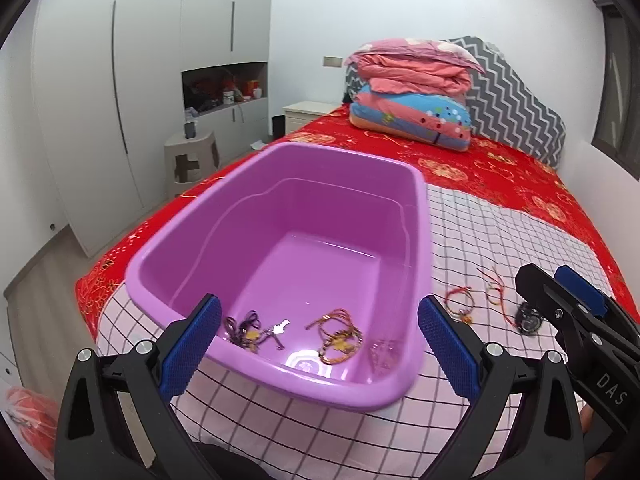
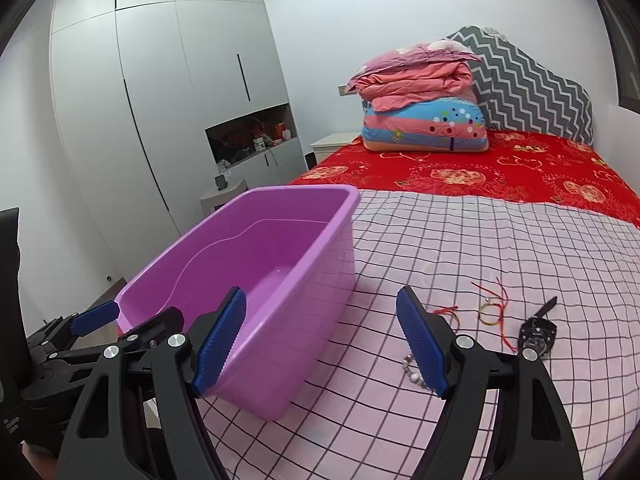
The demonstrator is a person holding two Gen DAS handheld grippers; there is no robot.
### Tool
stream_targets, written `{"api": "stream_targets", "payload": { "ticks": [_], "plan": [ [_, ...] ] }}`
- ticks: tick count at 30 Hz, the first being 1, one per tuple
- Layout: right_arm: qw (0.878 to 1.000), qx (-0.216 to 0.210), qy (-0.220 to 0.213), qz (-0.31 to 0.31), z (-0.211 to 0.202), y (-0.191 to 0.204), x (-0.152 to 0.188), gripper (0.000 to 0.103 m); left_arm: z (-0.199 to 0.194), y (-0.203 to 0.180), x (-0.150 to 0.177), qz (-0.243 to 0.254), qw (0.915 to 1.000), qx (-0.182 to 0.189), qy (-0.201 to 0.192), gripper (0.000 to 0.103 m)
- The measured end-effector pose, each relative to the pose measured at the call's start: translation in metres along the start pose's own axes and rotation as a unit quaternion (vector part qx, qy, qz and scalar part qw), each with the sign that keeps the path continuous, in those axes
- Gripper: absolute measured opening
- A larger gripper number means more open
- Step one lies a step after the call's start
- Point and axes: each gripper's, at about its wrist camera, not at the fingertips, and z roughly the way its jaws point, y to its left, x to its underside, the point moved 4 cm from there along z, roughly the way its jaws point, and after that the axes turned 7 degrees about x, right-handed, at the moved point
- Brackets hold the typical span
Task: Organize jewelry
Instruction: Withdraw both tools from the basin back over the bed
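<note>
Hovering left gripper over purple tub, jaws spread, empty.

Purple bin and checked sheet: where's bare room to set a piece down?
Free: the purple bin floor's far half, beyond the orange bracelets and dark bracelet; the checked sheet between bin and red bedspread. Crowded: sheet right of bin, with red string bracelets and watch.

The left black two-finger gripper with blue ribbed pads is spread wide, both pads level. The right black two-finger gripper with blue ribbed pads is spread equally wide, just beside the left one, both pointing forward.
</note>
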Motion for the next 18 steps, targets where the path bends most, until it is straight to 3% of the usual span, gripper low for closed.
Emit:
{"api": "stream_targets", "payload": {
  "ticks": [18],
  "plan": [
    [0.997, 0.055, -0.010, 0.050, -0.050, -0.082, 0.023, 0.074, -0.004, -0.076, 0.011, 0.041, 0.9978, 0.051, 0.014, 0.097]
  ]
}}
